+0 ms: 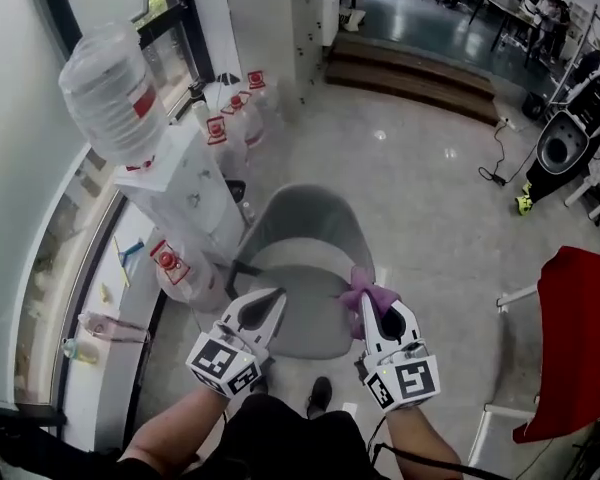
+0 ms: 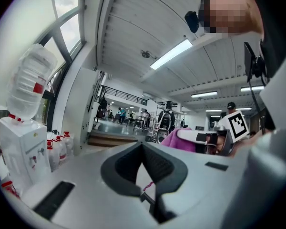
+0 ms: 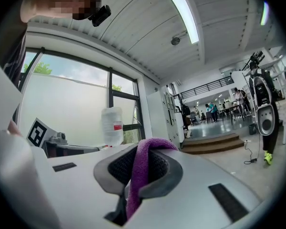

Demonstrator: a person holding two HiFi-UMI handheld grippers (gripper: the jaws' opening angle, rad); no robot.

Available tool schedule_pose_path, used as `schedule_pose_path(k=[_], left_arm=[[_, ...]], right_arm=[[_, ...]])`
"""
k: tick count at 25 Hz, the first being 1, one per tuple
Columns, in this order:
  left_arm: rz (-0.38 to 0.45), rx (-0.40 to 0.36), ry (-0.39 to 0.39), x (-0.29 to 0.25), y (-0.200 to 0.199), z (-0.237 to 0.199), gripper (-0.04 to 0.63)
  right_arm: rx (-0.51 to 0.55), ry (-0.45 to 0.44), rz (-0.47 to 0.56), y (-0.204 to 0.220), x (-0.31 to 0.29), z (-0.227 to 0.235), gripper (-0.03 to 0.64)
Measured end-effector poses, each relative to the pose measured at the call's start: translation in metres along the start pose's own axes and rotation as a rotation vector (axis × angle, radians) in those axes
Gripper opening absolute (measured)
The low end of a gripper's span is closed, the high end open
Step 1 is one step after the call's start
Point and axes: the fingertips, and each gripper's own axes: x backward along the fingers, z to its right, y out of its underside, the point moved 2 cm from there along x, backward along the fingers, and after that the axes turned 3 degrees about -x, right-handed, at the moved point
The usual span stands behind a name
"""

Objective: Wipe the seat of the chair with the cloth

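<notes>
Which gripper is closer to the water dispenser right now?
Left. The left gripper is over the chair seat on its left side, just right of the water dispenser. The right gripper, clamping the purple cloth, is over the seat's far side.

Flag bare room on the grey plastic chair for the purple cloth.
The grey chair's seat is bare between the left gripper and the right gripper gripping the purple cloth. Shiny floor right of it is open. Crowded left: white water dispenser, clear bottles.
</notes>
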Motion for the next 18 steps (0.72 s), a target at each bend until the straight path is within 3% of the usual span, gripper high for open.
schedule_pose_path(k=[10,14,18], left_arm=[[-0.083,0.052,0.025,0.0,0.082,-0.067,0.008],[-0.127,0.09,0.046,0.001,0.12,-0.077,0.007],[-0.17,0.077,0.073,-0.001,0.159,-0.077,0.008]], right_arm=[[-0.002,0.069,-0.117,0.102,-0.038,-0.005,0.017],[-0.011,0.079,-0.162,0.15,-0.039,-0.009,0.017],[-0.036,0.116,-0.203,0.2,-0.037,0.001,0.017]])
